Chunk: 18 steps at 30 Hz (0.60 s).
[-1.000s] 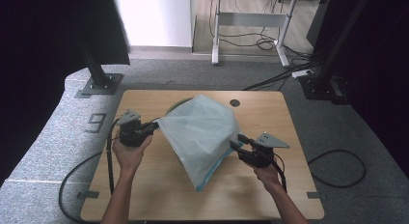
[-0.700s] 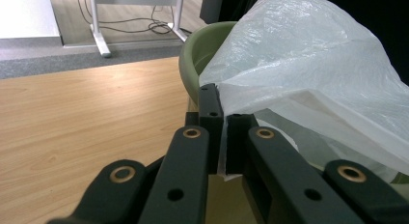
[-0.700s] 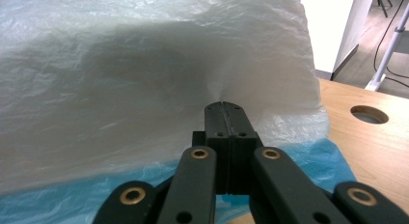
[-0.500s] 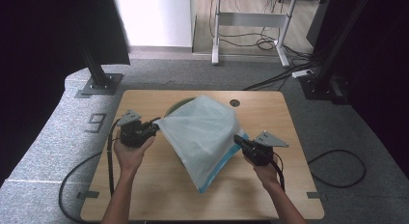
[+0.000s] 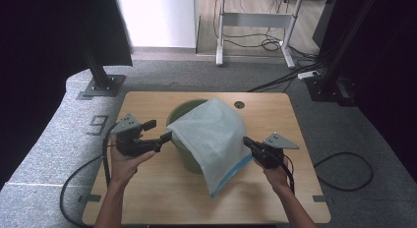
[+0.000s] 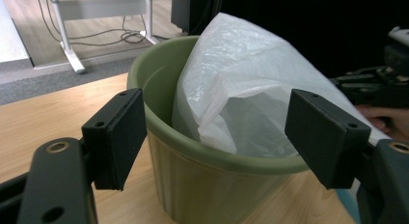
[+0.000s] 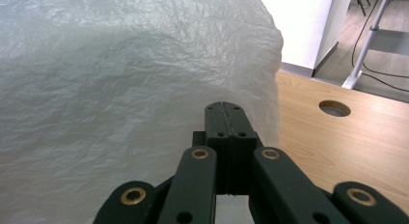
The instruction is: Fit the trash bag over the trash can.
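Note:
A green plastic bin [image 5: 184,156] stands in the middle of the wooden table [image 5: 147,188]. A translucent white plastic bag [image 5: 211,134] lies over its mouth and hangs down its right side, with a blue strip at its low corner. My left gripper [image 5: 158,130] is just left of the rim. Its jaws have just been opening and stand wide, with nothing pressed between the pads. In the left gripper view the bin [image 6: 202,185] and the bag [image 6: 251,74] lie beyond the open left gripper [image 6: 219,137]. My right gripper [image 5: 247,141] is shut on the bag's right edge, and its closed tips [image 7: 226,110] meet the bag [image 7: 120,89].
A round cable hole [image 5: 239,104] is in the table's far edge. Black stand bases sit on the grey floor at the back left [image 5: 101,85] and back right [image 5: 329,88]. A white desk frame [image 5: 255,19] with cables stands farther off. Each gripper trails a cable off the table.
My left gripper has opened, let go of the bag and drawn back to the left. The bag's left side has dropped onto the bin, and the green rim now shows.

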Each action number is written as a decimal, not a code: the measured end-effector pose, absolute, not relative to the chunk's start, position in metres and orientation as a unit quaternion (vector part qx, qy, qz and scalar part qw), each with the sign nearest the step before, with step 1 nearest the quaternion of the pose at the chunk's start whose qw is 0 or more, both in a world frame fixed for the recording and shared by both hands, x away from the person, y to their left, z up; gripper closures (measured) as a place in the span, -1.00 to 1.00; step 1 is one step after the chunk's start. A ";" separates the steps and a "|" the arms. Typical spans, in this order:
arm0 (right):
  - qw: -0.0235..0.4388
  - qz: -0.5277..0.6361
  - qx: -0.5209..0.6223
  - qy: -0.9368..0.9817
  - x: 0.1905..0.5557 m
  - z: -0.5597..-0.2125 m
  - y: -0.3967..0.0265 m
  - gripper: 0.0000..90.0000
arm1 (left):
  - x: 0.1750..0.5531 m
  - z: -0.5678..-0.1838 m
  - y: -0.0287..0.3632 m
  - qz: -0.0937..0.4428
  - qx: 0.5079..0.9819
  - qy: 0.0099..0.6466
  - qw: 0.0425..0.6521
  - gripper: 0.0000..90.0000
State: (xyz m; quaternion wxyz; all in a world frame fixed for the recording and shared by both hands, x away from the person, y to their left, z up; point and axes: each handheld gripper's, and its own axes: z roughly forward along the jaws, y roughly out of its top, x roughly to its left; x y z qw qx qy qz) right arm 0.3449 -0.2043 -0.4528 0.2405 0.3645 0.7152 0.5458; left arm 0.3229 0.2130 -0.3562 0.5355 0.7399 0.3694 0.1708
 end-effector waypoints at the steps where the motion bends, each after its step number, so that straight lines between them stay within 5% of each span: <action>1: 0.240 0.545 0.366 0.715 0.345 -0.453 -0.205 0.97 | 0.321 -0.355 0.213 0.172 0.739 0.369 0.537 -0.50; 18: 0.234 0.540 0.366 0.721 0.342 -0.455 -0.207 0.96 | 0.330 -0.334 0.136 0.179 0.769 0.361 0.496 -0.45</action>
